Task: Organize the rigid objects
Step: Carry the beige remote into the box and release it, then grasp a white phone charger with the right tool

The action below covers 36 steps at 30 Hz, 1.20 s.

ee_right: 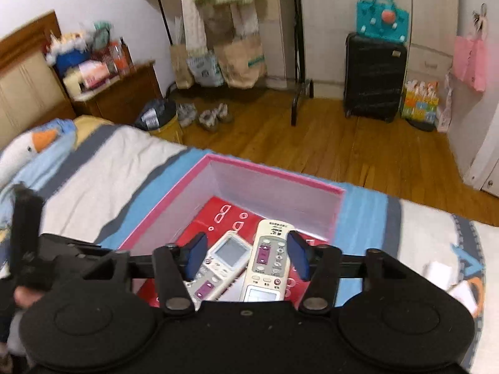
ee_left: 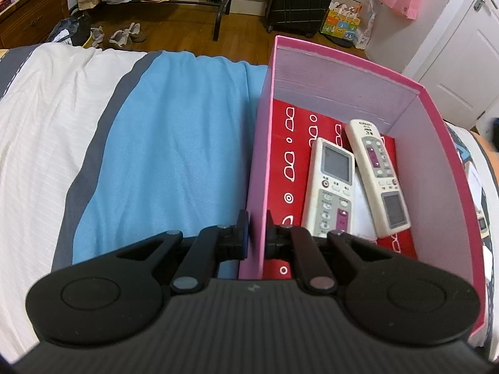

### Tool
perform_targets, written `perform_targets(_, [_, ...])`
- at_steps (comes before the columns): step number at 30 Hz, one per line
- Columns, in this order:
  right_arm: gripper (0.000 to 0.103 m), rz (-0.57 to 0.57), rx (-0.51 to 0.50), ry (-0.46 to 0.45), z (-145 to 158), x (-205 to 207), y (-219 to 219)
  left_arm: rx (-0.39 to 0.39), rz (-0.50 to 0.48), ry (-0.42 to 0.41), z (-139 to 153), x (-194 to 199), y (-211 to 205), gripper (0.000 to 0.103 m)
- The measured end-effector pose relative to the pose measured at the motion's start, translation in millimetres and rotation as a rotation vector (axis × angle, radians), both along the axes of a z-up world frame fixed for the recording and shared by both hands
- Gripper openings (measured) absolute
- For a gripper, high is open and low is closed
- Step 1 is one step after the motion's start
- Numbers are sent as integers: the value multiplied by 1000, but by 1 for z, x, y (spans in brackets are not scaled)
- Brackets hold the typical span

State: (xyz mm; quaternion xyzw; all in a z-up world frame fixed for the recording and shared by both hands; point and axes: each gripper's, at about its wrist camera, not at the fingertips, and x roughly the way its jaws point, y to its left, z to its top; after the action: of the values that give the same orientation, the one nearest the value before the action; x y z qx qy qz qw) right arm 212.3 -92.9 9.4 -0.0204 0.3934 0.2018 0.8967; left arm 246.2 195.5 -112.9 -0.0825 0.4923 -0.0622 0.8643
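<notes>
A pink box (ee_left: pixel 368 65) with a red patterned floor stands on the bed. Two white remote controls lie inside it, one (ee_left: pixel 332 187) to the left of the other (ee_left: pixel 379 177). My left gripper (ee_left: pixel 256 229) is shut on the box's left wall, one finger outside and one inside. In the right wrist view the box (ee_right: pixel 274 173) lies below, with one remote (ee_right: pixel 218 263) and the other remote (ee_right: pixel 269 261) side by side. My right gripper (ee_right: pixel 248 254) is open and empty, above the remotes. The left gripper (ee_right: pixel 28 243) shows at the box's left wall.
The bed has a white, grey and blue cover (ee_left: pixel 174 143). A goose plush (ee_right: pixel 34 146) lies at the bed's left. Small white items (ee_right: pixel 439 272) lie on the bed to the right of the box. A suitcase (ee_right: pixel 374 78), bags and shoes (ee_right: pixel 215 117) stand on the wooden floor beyond.
</notes>
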Motion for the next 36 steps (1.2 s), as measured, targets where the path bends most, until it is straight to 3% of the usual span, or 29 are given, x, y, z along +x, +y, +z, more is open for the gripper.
perform_targets(2, [66,-4,-31,-3,4,-6,-19,2,1,2,0,0,-1,7])
perform_targets(6, [66,-38,-71,107,1,-5,-62,-1,6,6,1,1,0,7])
perform_targets(12, [66,-170,-150,297,-49,-5,-116,5,7,5,1,2,-1,7])
perform_targets(16, [66,-344,-95,437,-82,-12,-158,3,16,9,1,2,-1,7])
perform_targets(19, [66,-437,-108,493,-94,-19,-174,11,17,8,2,2,-3,7])
perform_targets(26, [71,-552,-94,661,-132,-29,-186,14,15,6,2,1,-4,6])
perform_targets(32, [73,-630,-79,689,-155,-22,-188,12,19,4,2,0,-2,6])
perform_targets(34, [61,-621,-109,640,-151,-25,-183,12,18,4,2,0,-2,6])
perform_targets(36, [61,-588,-121,587,-142,-30,-175,16,18,2,2,0,-2,6])
